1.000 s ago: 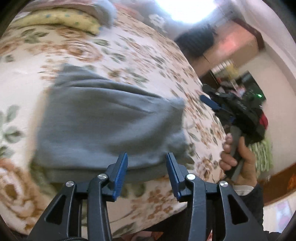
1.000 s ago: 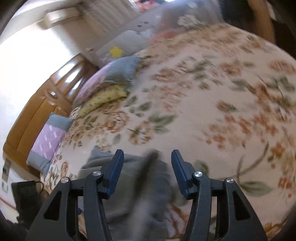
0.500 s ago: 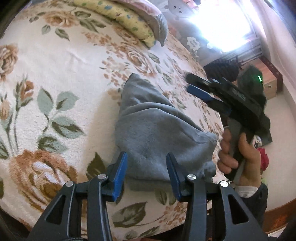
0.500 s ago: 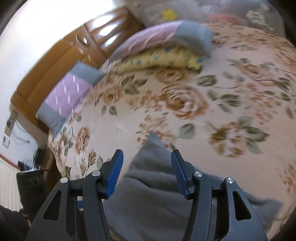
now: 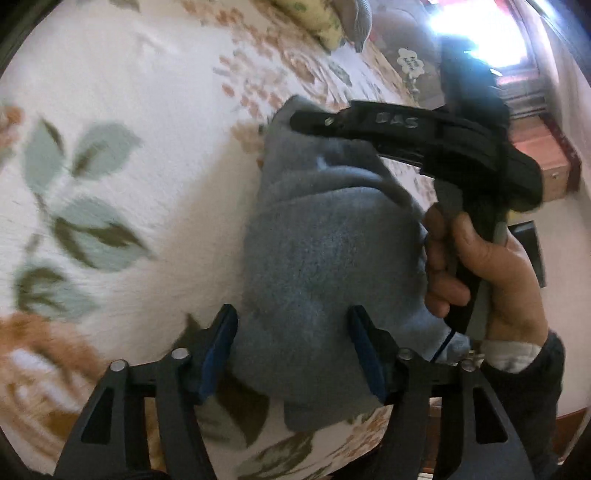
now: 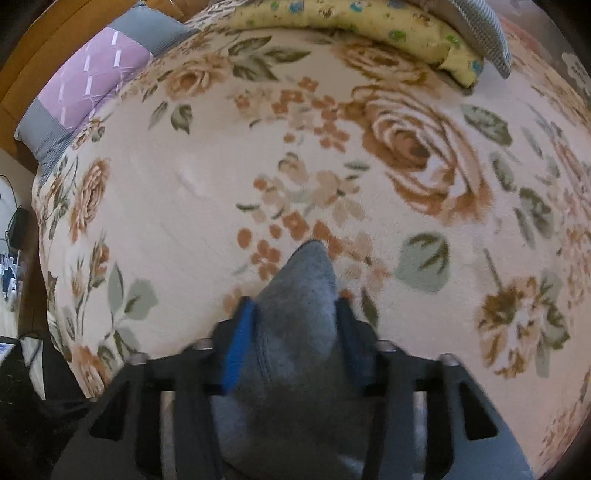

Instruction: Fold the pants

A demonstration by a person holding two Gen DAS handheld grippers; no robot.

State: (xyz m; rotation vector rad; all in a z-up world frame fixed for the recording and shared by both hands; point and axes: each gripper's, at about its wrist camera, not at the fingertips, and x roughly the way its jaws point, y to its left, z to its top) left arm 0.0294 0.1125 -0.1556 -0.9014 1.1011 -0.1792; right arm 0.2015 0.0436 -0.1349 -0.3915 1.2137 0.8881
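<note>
The folded grey fleece pants [image 5: 325, 266] lie on the floral bed [image 5: 122, 110], soft, light and floppy. Both the left gripper [image 5: 293, 350] and right gripper [image 6: 291, 343] straddle them with jaws spread, nothing pinched. They are best taken at a thick folded edge, since single layers would likely sag.

Daylight from window [image 5: 476, 33] blown out, upper right of left view. Bedspread [image 5: 110, 122] motion-blurred there; right view sharper, evenly lit. Fisheye bending, dark vignette corners.
</note>
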